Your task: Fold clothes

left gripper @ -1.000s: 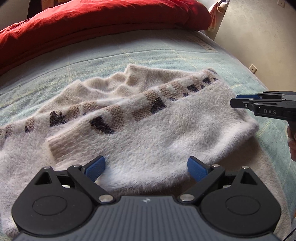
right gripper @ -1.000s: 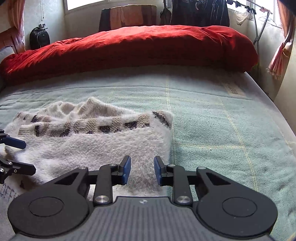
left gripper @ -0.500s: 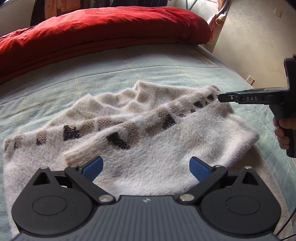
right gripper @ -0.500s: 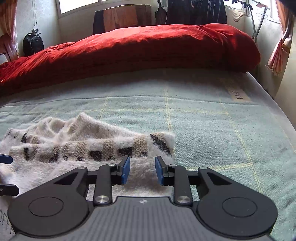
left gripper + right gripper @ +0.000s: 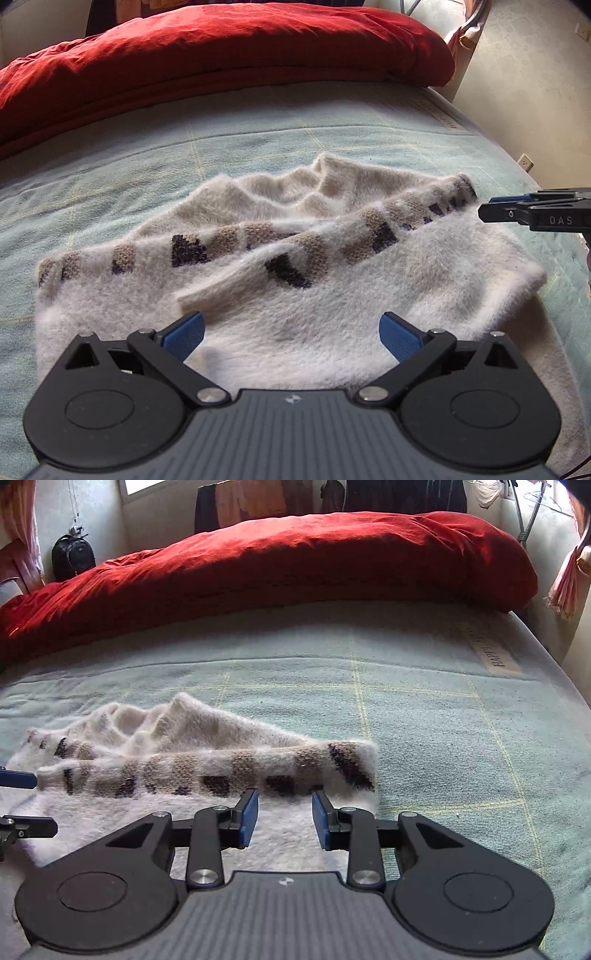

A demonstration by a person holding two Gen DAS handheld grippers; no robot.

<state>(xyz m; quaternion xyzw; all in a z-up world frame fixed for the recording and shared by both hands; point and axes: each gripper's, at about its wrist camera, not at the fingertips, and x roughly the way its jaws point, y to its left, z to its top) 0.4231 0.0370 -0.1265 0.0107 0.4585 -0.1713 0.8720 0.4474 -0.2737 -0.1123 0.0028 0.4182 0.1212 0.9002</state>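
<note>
The fluffy cream sweater (image 5: 332,295) lies partly folded on the bed (image 5: 221,147), filling the middle of the left wrist view. Its long axis runs across the frame from lower left to upper right, traced by the band of brown and dark blocks (image 5: 229,243) along the folded-over edge. In the right wrist view the same sweater (image 5: 166,760) sits in the left half of the frame, with the patterned band ending at a corner just above the right claw.

The relation that matters is the band's right-hand corner (image 5: 351,764): it lies directly ahead of the right claw (image 5: 284,819), slightly up and to the right of the gap between the pads, close but not touching. So I judge the right hand the nearer one for taking that corner. The right claw's jaws stand narrowly apart, have just been opening, and have nothing between them; only pale knit shows behind the gap.

The left claw (image 5: 291,332) hovers over the near body of the sweater with its jaws wide and empty, the fabric spread ahead of and beneath it. The right claw (image 5: 532,214) shows at the right edge of that view, just beside the band's far end.

Beyond the sweater a red duvet (image 5: 221,48) lies along the top of the bed.
</note>
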